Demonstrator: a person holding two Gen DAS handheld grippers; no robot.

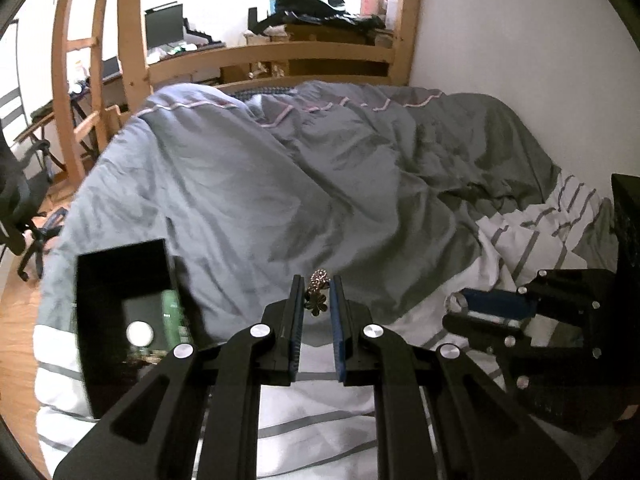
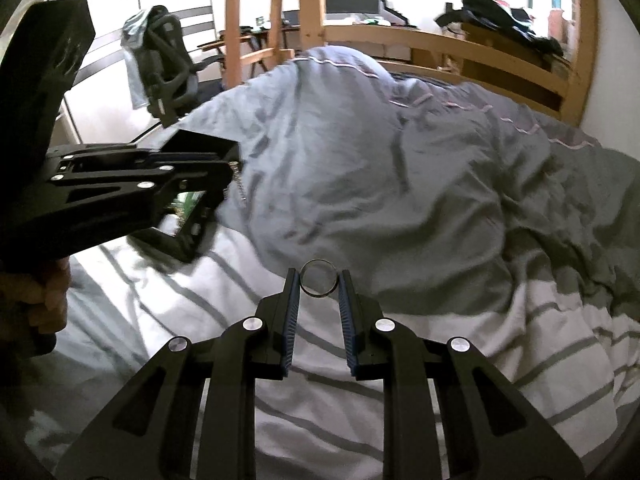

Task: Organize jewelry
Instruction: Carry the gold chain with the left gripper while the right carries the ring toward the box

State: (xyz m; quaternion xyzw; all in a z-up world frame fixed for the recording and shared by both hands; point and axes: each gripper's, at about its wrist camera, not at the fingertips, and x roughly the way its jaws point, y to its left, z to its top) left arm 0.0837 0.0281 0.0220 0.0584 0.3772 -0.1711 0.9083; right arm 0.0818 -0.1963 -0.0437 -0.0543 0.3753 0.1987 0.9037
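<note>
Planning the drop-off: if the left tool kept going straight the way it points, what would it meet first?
Probably the rumpled grey-blue duvet; the open black box lies off to its left, though depth is unclear.

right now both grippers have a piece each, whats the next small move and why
Probably carry the left gripper with its flower earring over to the open black box on its left; the right gripper holds a ring, and the box is the only container visible.
</note>
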